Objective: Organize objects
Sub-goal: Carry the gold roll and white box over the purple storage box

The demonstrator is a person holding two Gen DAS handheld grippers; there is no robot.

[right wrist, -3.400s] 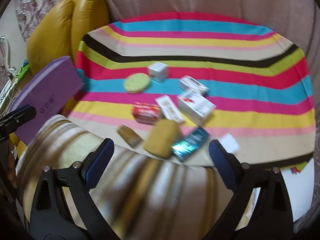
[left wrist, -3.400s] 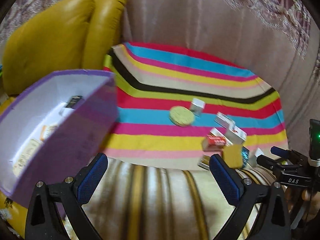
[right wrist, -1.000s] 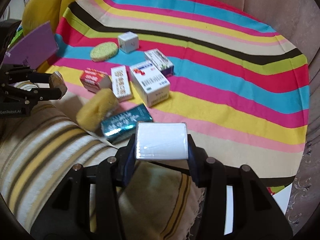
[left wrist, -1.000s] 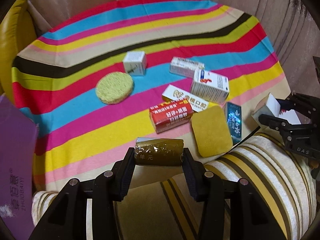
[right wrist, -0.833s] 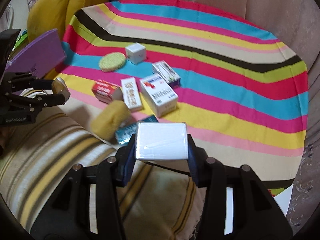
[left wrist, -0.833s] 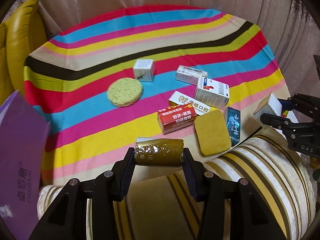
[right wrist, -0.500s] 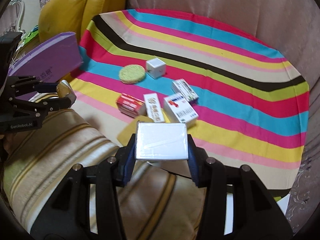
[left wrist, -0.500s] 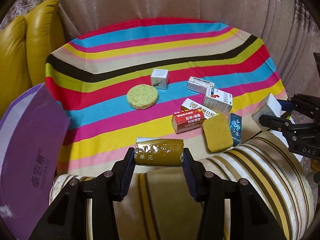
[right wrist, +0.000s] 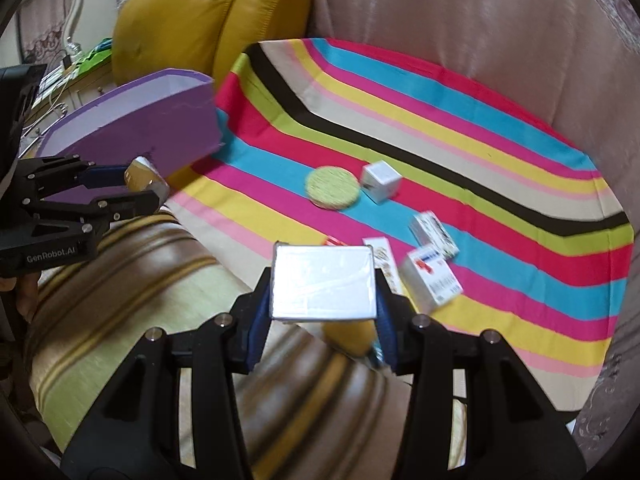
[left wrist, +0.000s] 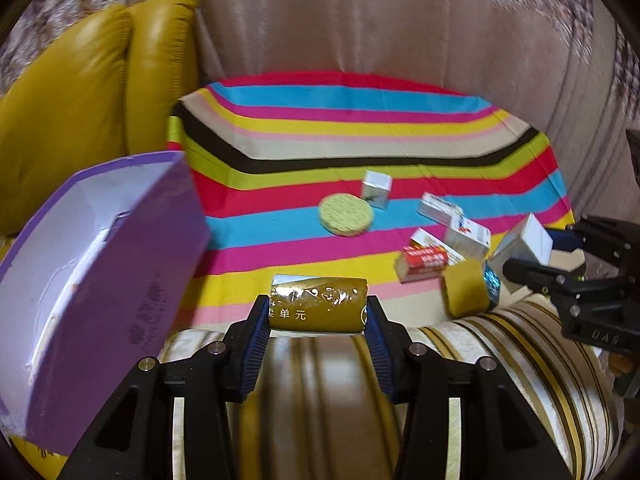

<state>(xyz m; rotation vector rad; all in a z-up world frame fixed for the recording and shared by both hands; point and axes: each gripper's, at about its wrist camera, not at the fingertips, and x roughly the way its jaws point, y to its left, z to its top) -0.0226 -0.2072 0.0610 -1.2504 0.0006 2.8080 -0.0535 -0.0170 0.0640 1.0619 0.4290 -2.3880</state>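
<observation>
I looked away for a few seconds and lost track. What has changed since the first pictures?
Both grippers were open then. Now the left gripper is shut on the gold packet and the right gripper on the white box, both lifted off the striped cloth and drawn back toward the purple box. The round sponge and the other boxes lie where they were.

left claw [left wrist: 318, 312] clamped, raised | right claw [right wrist: 324, 288] clamped, raised
</observation>
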